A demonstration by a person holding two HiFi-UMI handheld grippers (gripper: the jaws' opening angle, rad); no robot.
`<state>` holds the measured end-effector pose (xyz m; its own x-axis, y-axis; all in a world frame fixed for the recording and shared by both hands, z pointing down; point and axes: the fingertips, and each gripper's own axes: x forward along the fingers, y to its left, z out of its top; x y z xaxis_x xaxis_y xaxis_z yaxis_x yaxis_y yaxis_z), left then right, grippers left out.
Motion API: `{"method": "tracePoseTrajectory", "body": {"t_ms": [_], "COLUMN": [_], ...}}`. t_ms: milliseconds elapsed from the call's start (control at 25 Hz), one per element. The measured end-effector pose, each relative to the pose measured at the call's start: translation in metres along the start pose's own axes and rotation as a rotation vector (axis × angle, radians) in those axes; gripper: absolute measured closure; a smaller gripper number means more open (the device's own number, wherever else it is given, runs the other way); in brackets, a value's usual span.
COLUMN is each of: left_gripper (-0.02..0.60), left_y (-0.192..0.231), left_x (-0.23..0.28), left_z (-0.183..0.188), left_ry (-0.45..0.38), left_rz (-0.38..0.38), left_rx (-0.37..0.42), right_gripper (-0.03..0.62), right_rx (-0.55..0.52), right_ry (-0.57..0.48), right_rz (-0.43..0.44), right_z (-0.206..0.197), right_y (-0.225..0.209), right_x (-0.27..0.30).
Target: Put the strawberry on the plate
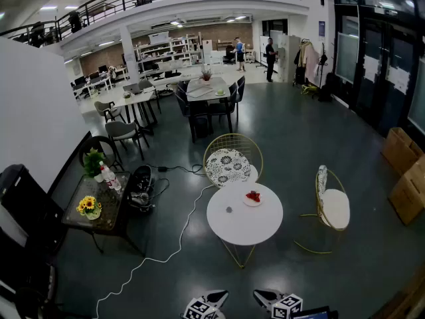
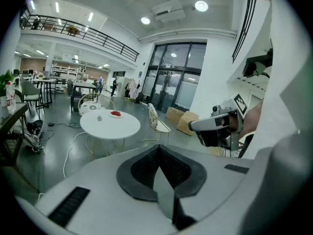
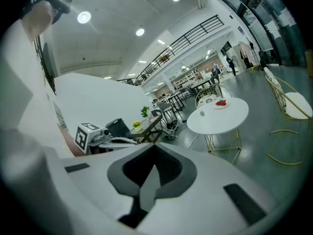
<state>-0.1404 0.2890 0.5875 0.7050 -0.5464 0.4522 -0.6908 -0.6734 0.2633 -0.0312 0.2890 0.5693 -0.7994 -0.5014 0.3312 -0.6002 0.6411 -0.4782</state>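
Observation:
A round white table (image 1: pixel 229 228) stands a few steps ahead of me. On it is a small white plate (image 1: pixel 252 201) with something red, seemingly the strawberry (image 1: pixel 253 195), lying on it. A small grey object (image 1: pixel 228 210) sits on the table to the plate's left. Both grippers are held low at the view's bottom edge, far from the table: the left gripper (image 1: pixel 214 298) and the right gripper (image 1: pixel 265 298). In the left gripper view its jaws meet, empty, pointing at the table (image 2: pixel 110 125) and plate (image 2: pixel 115 114). The right gripper's jaws also meet, with the plate (image 3: pixel 221 103) far off.
Two gold wire chairs (image 1: pixel 232 158) (image 1: pixel 332 208) flank the table. A dark side table (image 1: pixel 99 214) with flowers and bottles stands left. A white cable (image 1: pixel 159 258) runs across the floor. Cardboard boxes (image 1: pixel 405 171) sit at the right.

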Motion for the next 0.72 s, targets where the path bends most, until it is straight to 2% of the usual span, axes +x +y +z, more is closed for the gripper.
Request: {"method": "tracePoseTrajectory", "body": {"t_ms": [120, 280, 720], "left_gripper": [0.574, 0.574, 0.574], "left_y": [-0.022, -0.046, -0.084], "left_x": [0.002, 0.003, 0.002], "left_z": [0.000, -0.005, -0.002], "left_ry": [-0.012, -0.011, -0.019], "left_rz": [0.011, 0.020, 0.036], "left_rx": [-0.014, -0.013, -0.005], "right_gripper": [0.587, 0.586, 0.586], "right_rx": [-0.006, 0.045, 0.034], "right_ry": [-0.008, -0.062, -0.057], "right_rz": [-0.005, 0.023, 0.013], "right_z": [-0.006, -0.002, -0.020], "right_y": [0.001, 0.013, 0.014], "right_x": [-0.020, -0.042, -0.071]}}
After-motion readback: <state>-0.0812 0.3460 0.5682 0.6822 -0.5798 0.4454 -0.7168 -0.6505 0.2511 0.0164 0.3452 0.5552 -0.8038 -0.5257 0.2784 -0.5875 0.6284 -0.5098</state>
